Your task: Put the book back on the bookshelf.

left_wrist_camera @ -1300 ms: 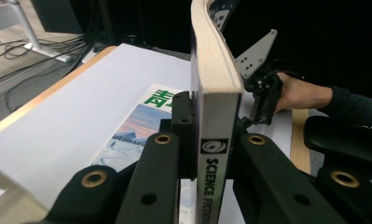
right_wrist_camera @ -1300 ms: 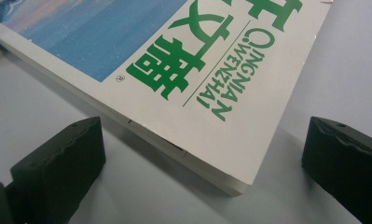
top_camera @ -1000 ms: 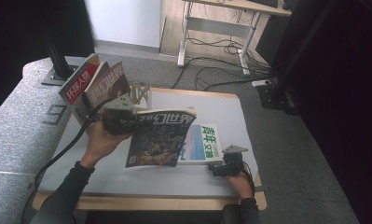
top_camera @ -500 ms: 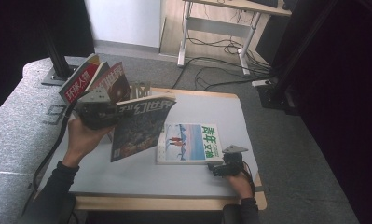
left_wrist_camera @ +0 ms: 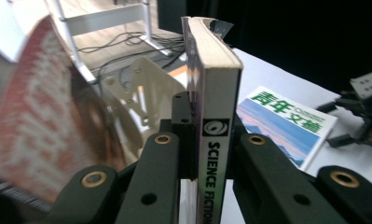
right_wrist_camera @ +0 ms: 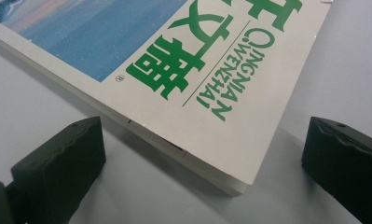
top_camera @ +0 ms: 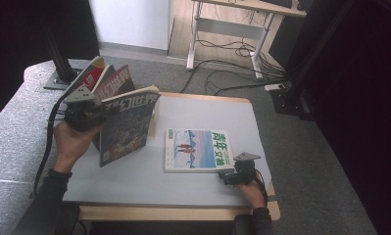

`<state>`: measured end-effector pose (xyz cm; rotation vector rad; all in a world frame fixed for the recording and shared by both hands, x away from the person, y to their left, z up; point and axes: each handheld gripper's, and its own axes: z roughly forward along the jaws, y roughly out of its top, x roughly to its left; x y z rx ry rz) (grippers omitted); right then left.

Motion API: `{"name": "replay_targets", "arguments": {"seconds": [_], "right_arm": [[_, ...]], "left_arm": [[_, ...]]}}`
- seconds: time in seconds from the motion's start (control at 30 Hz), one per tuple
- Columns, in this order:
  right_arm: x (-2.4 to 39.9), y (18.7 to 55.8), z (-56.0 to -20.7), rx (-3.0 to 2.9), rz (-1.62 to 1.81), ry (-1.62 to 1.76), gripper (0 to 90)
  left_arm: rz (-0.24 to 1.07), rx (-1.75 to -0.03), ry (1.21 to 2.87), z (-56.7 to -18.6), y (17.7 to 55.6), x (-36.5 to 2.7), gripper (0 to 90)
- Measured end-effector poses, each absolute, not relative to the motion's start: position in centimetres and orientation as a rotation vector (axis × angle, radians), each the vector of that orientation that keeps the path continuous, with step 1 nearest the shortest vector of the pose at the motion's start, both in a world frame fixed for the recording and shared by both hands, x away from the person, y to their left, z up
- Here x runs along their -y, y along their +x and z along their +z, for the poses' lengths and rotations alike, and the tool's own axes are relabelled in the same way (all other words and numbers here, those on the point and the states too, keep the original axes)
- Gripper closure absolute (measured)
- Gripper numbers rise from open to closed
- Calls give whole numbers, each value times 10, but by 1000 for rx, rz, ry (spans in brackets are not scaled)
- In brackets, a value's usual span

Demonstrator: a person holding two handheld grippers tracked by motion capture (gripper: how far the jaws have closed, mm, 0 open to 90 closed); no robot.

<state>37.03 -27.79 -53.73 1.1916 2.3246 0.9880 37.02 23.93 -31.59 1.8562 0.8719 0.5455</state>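
Note:
My left gripper is shut on the spine of a dark science-fiction magazine, which stands upright above the table's left part. In the left gripper view both jaws clamp that magazine at its lower spine. Just to its left a white rack holds red-covered magazines. A white magazine with green characters and a blue picture lies flat mid-table. My right gripper rests on the table at its near right corner, open, with the corner of the flat magazine just ahead of the jaws, untouched.
The grey table has a wooden edge all round. A grey padded surface lies to the left with a black post on it. Beyond the table are carpet, cables and a desk frame.
My left gripper has carried the dark magazine leftward and tipped it upright, up against the rack's red magazines. The flat magazine it partly covered now lies fully exposed. The right gripper stayed put.

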Motion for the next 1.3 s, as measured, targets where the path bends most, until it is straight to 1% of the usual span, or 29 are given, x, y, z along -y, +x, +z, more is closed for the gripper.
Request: {"name": "replay_targets", "arguments": {"seconds": [0.3, 0.53, 0.93, 1.3], "right_arm": [[278, 370, -537, -2325, 988, 1189, 0], [278, 370, -537, -2328, 988, 1188, 0], [278, 370, -537, -2326, 989, 1189, 0], [278, 370, -537, -2326, 989, 1190, 0]], "left_arm": [[643, -965, 1820, -314, 371, -253, 825], [651, -1018, 1784, -316, 376, -263, 825], [670, -1074, 1775, -317, 400, -253, 825], [665, -1080, 1732, -322, 422, -243, 825]]}}
